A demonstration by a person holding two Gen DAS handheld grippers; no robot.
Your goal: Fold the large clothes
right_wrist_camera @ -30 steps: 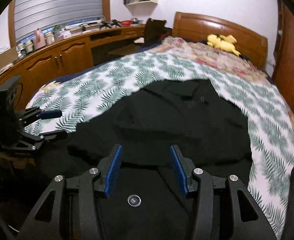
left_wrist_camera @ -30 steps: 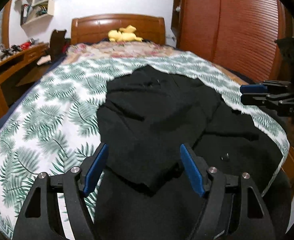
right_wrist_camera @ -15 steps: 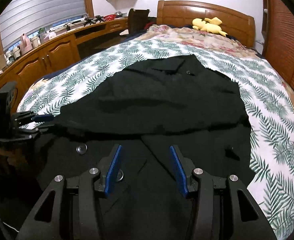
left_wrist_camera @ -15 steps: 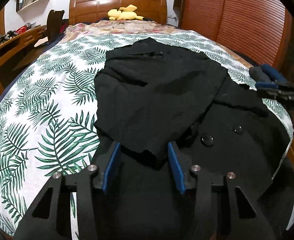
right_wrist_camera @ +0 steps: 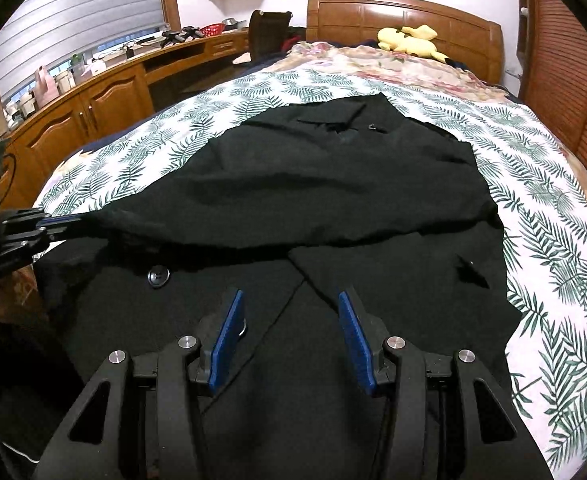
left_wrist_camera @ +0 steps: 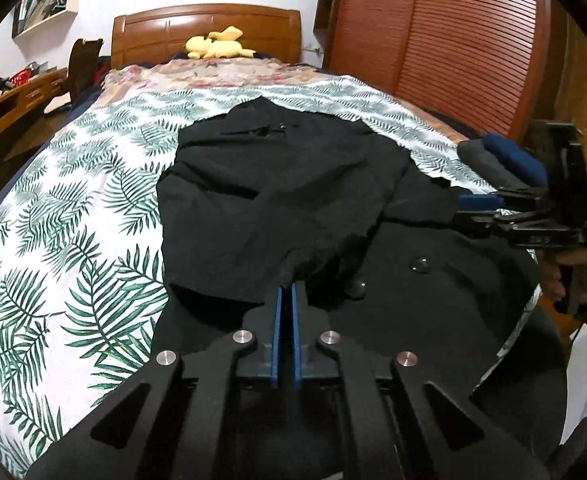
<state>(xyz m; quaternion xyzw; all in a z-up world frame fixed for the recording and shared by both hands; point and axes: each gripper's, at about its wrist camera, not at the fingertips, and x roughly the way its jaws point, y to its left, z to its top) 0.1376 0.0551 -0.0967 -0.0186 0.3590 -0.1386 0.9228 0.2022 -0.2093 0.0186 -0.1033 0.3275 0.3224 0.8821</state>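
A large black coat [left_wrist_camera: 277, 184] lies spread on the bed, its upper part folded down over the lower part with the buttons [left_wrist_camera: 419, 265]. My left gripper [left_wrist_camera: 284, 292] is shut, its blue pads pinching the near edge of the folded layer. In the right wrist view the left gripper [right_wrist_camera: 73, 221] grips that same edge at the coat's [right_wrist_camera: 333, 184] left side. My right gripper [right_wrist_camera: 289, 312] stands open low over the coat's front opening, with nothing pinched. From the left wrist view the right gripper [left_wrist_camera: 465, 210] sits at the coat's right edge.
The bed carries a white sheet with green fern print [left_wrist_camera: 73, 240] and a yellow plush toy [left_wrist_camera: 217, 46] by the wooden headboard. A slatted wardrobe [left_wrist_camera: 453, 40] stands on the right, a cluttered wooden desk [right_wrist_camera: 93, 100] on the left. A person's hand [left_wrist_camera: 573, 276] holds the right gripper.
My left gripper's jaws went from wide apart to shut on the folded edge of the coat, and it moved in closer to it. The right gripper stayed open.
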